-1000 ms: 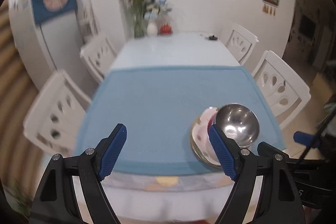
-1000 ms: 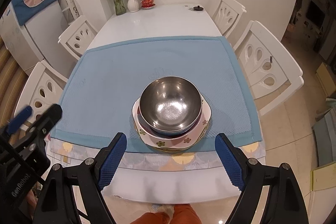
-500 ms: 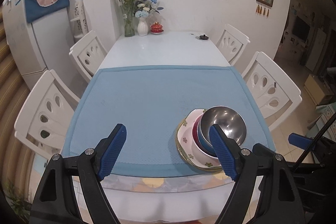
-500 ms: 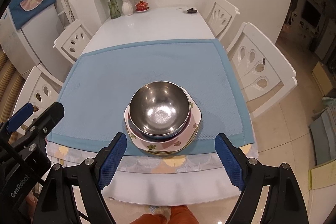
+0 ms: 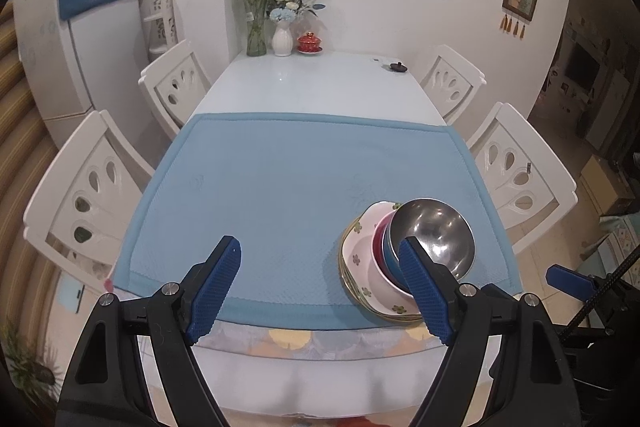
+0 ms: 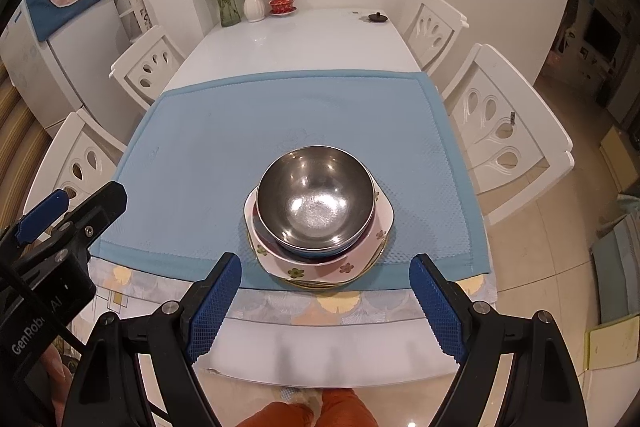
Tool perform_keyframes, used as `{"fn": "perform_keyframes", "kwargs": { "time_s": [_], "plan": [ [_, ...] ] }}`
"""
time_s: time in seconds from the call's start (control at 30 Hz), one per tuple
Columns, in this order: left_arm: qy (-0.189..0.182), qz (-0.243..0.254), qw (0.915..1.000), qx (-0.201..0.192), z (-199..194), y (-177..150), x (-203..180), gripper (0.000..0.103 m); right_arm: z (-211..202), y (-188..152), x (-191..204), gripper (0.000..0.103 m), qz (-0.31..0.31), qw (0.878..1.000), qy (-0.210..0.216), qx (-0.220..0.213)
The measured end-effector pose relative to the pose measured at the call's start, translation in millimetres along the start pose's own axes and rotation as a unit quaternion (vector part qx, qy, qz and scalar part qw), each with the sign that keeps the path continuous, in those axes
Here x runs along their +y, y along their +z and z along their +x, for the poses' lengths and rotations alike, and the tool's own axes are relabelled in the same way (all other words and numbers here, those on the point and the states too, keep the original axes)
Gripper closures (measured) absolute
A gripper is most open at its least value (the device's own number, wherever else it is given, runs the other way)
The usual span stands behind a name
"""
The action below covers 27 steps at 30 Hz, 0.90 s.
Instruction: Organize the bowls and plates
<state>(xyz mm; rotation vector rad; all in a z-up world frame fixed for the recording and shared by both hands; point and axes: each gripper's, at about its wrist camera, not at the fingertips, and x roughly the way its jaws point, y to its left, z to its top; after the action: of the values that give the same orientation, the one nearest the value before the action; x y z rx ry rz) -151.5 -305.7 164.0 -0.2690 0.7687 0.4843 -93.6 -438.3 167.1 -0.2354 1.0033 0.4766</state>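
Stack looked done: shiny round steel bowl [image 6: 316, 201] nested atop coloured bowls on flowered square white plate [image 6: 320, 269], near edge of blue mat [image 6: 208, 143]. I held right gripper [image 6: 325, 303] and left gripper [image 5: 320, 289] both spread wide, empty, back from table. Next: judged only pulling away remained.

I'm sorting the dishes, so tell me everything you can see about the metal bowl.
The metal bowl is round, shiny steel, empty, with light glinting inside. It sits upright on top of the stack, nested in a blue bowl above a floral plate, on the blue mat near the table's front edge. Neither gripper touches it.
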Motion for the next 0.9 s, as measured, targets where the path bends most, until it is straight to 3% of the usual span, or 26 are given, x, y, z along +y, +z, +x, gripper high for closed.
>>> {"fn": "perform_keyframes", "kwargs": {
  "time_s": [0.3,0.37,0.63,0.9],
  "plan": [
    [0.008,-0.002,1.0,-0.004,-2,-1,3,0.023,-8,-1,-8,0.019,0.009,1.0,-0.012,-0.02],
    [0.009,0.002,1.0,-0.002,0,-1,3,0.018,-9,0,-10,0.019,0.008,1.0,-0.01,-0.028],
    [0.012,0.011,0.9996,0.021,7,-7,6,0.015,5,2,7,0.019,-0.039,0.997,-0.07,-0.006],
    [0.029,0.009,0.9991,0.029,13,-5,14,0.015,7,4,8,0.019,-0.029,0.998,-0.051,-0.009]
  ]
}}
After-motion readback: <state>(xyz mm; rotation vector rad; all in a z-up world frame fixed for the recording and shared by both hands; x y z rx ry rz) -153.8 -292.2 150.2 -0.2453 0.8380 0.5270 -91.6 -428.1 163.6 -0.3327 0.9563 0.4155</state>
